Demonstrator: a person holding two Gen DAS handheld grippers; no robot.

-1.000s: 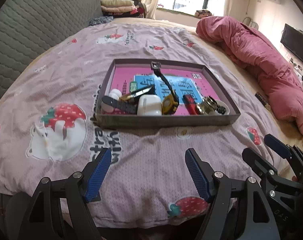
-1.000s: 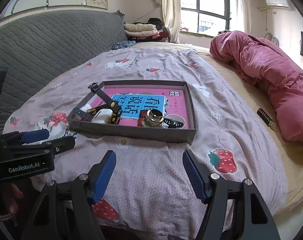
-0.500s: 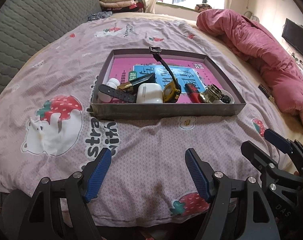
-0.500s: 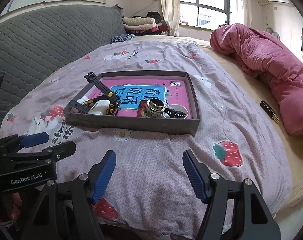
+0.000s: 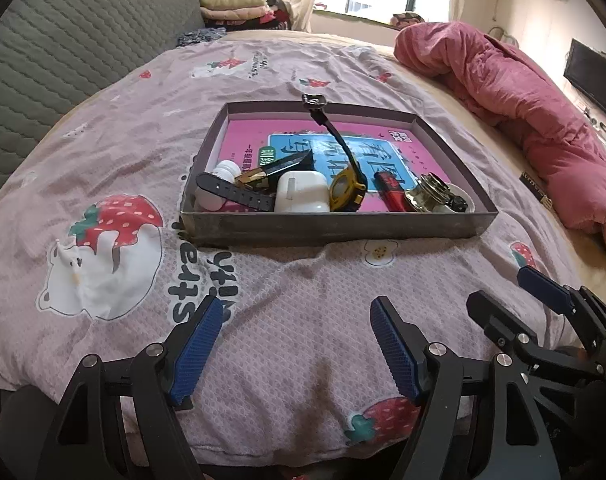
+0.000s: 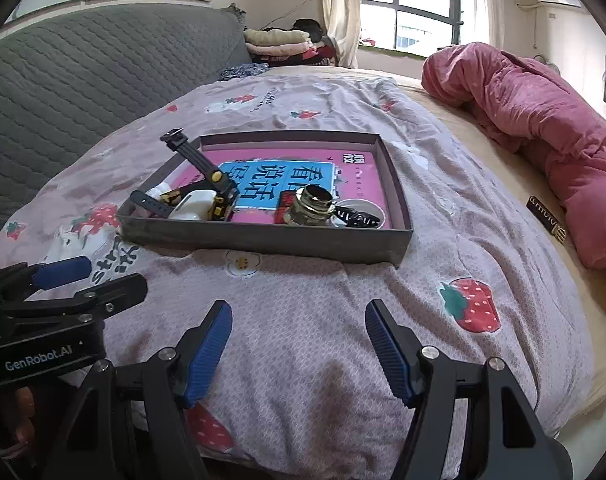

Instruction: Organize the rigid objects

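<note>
Both pairs of tongs have drawn nearer the box since a second ago, so it now fills more of each view. Left tongs (image 5: 297,322) hang low over the near edge of the bed, fingers spread wide and holding nothing; right tongs (image 6: 299,326) hang level beside them to the right, likewise spread and bare. Ribbed blue pads (image 5: 197,350) line the black fingers.

Straight ahead of both, well apart from the fingertips, a shallow grey cardboard box (image 5: 331,228) lies on a lilac waffle-knit coverlet (image 5: 303,288) printed with strawberries and white bears. A pink and blue printed sheet (image 5: 343,148) lines its floor. Crowded along the wall nearest the tongs: a white bottle (image 5: 223,172), a black watch strap (image 5: 235,194), a black and gold folded packet (image 5: 275,170), a white earbud case (image 5: 303,190), a yellow and black watch (image 5: 345,190) with its strap rising past the far wall, a red lighter (image 5: 391,196), a brass-coloured round fitting (image 6: 313,204) and a small white dish (image 6: 359,214).

Right of the right tongs lies a rolled pink quilt (image 6: 543,120); left of the left ones stands a grey quilted headboard (image 5: 63,60). Folded cloths (image 6: 279,42) sit under the window (image 6: 415,12) beyond.
</note>
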